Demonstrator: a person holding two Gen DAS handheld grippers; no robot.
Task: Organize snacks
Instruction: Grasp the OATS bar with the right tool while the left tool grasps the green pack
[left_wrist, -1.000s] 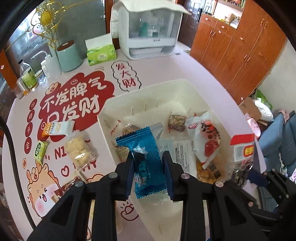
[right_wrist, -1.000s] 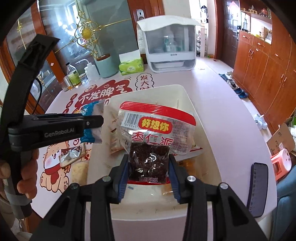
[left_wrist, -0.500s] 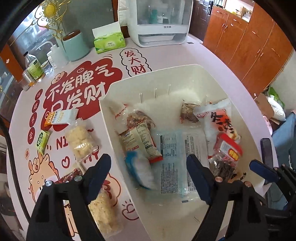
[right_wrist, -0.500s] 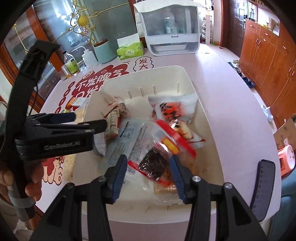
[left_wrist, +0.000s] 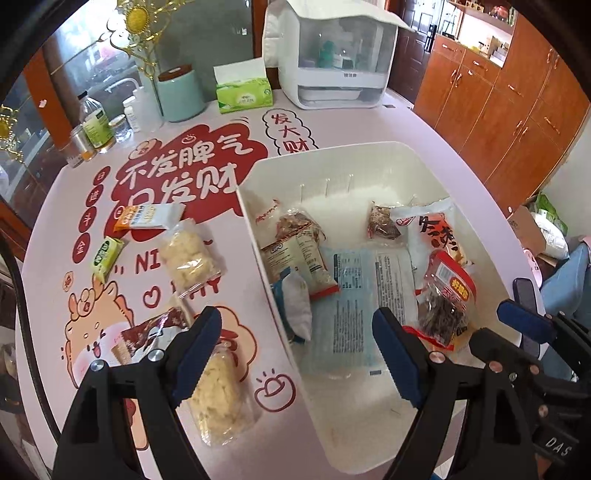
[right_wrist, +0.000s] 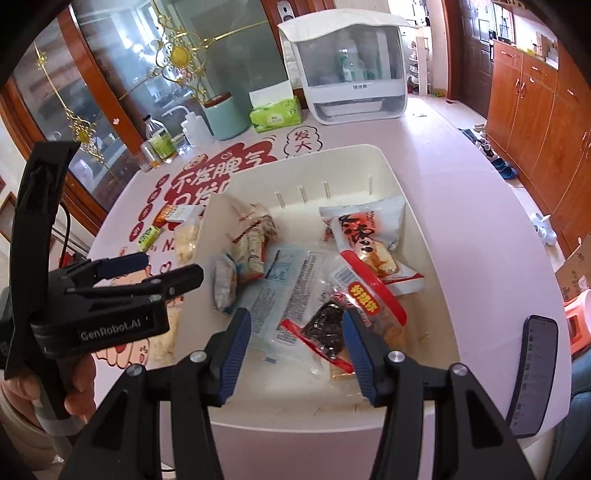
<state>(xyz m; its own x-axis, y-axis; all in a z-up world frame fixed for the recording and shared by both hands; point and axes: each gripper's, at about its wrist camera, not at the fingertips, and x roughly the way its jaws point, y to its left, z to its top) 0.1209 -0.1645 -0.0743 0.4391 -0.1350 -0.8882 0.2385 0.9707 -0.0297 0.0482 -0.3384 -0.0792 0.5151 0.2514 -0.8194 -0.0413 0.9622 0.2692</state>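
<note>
Left wrist view: the left gripper (left_wrist: 297, 354) is spread wide and holds nothing, astride the left wall of the white bin (left_wrist: 258, 229) at centre frame. Five snack packets (left_wrist: 190, 260) are counted on the table at left; one is judged next for pickup.

Right wrist view: the right gripper (right_wrist: 297, 345) is part open and empty above the red-topped packet (right_wrist: 364, 301); seven packets are counted in the bin.

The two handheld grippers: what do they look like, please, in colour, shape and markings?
Both are black plastic with silver rivets and blue ribbed pads on the jaws. The left gripper carries white "GenRobot.AI" lettering on its body, with a black cable behind it. The right gripper has the same build; "DAS" is printed on its side.
</note>
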